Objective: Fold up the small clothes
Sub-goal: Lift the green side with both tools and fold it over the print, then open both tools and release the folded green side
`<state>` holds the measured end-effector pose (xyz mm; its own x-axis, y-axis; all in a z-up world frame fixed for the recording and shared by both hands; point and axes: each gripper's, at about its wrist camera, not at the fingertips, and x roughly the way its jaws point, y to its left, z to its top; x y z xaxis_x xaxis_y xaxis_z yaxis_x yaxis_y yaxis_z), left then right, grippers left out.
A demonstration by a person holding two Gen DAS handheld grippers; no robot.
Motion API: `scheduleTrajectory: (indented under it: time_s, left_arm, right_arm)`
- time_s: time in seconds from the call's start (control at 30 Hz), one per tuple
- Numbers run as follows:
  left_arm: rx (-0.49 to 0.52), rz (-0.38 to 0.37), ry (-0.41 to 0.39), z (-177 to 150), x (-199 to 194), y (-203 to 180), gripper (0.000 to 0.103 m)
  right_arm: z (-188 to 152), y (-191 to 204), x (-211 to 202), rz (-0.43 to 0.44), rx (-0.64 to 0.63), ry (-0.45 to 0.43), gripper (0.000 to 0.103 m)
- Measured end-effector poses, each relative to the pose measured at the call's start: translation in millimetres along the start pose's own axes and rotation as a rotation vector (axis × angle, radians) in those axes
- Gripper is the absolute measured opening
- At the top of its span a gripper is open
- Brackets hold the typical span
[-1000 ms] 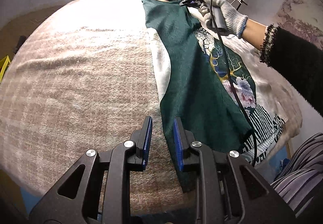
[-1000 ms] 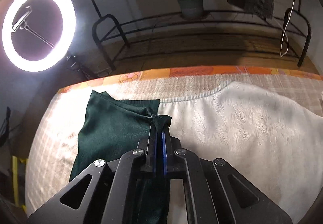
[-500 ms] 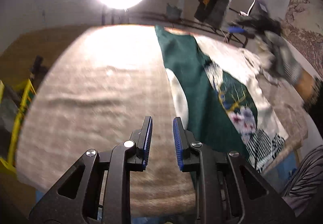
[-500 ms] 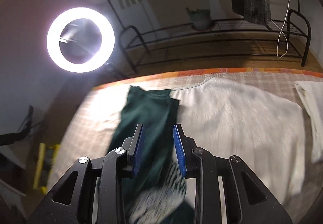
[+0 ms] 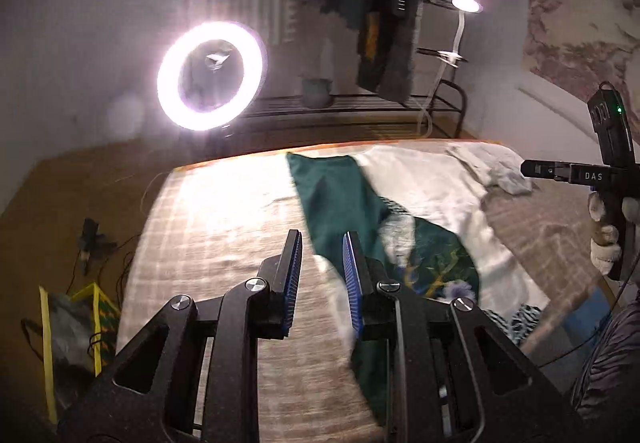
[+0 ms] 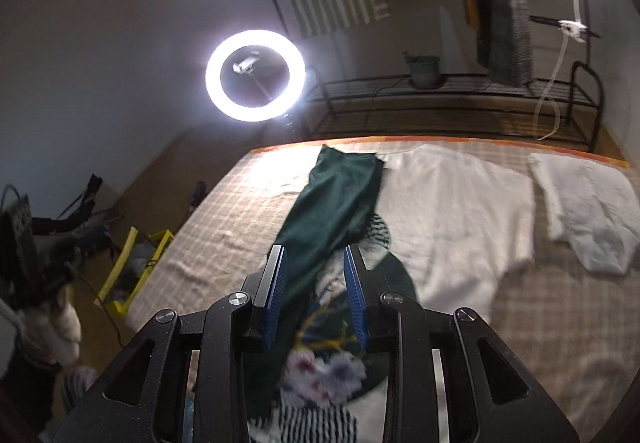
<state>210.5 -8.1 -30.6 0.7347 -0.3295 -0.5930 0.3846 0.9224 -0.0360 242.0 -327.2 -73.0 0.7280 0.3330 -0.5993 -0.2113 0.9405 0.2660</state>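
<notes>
A dark green garment (image 5: 336,199) with a flower print and a striped hem lies lengthwise on the checked bed cover (image 5: 224,227), one long side folded over. It also shows in the right wrist view (image 6: 336,211). My left gripper (image 5: 320,271) is open and empty, raised above the garment's left edge. My right gripper (image 6: 314,287) is open and empty, raised above the printed part (image 6: 324,367). It also shows at the far right of the left wrist view (image 5: 560,171).
A white cloth (image 6: 452,203) lies under and right of the garment, and a smaller white garment (image 6: 584,211) lies further right. A ring light (image 6: 255,76) and a metal rack (image 6: 452,99) stand behind the bed. A yellow-edged bag (image 5: 72,327) sits on the floor at left.
The right gripper has let go of the green garment's far corner, opened and pulled back and up. The left gripper has also lifted away from the bed, staying open.
</notes>
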Motion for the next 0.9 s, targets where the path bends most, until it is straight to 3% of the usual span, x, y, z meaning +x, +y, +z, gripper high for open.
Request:
scheduleTrajectory:
  time_s: [0.17,0.3,0.5,0.6,0.67,0.9]
  left_arm:
    - [0.011,-0.089,0.037,-12.4,11.9,-49.1,0.020]
    - [-0.004,-0.159,0.113,-33.5,43.0,-99.8,0.020]
    - [0.021,-0.246,0.228,-61.4,83.7,-169.1,0.020]
    - [0.063,-0.268,0.254,-69.9,95.0,-197.8,0.023]
    - [0.088,-0.282,0.260,-75.3,101.3,-217.0,0.034]
    - [0.177,-0.354,0.316,-106.3,128.4,-285.4,0.034]
  right_arm:
    - [-22.3,-27.4,-29.8,-0.066,0.044,-0.040,0.046]
    - [-42.1,-59.0,-44.1,-0.164,0.070,-0.022,0.046]
    - [-57.6,-113.4,-62.3,-0.230,0.183,-0.012,0.046]
    - [-62.1,-134.8,-67.8,-0.247,0.224,-0.008,0.046]
    - [-64.3,-147.9,-69.9,-0.284,0.233,-0.011,0.046]
    - [-73.5,-191.7,-56.6,-0.359,0.278,0.042,0.046]
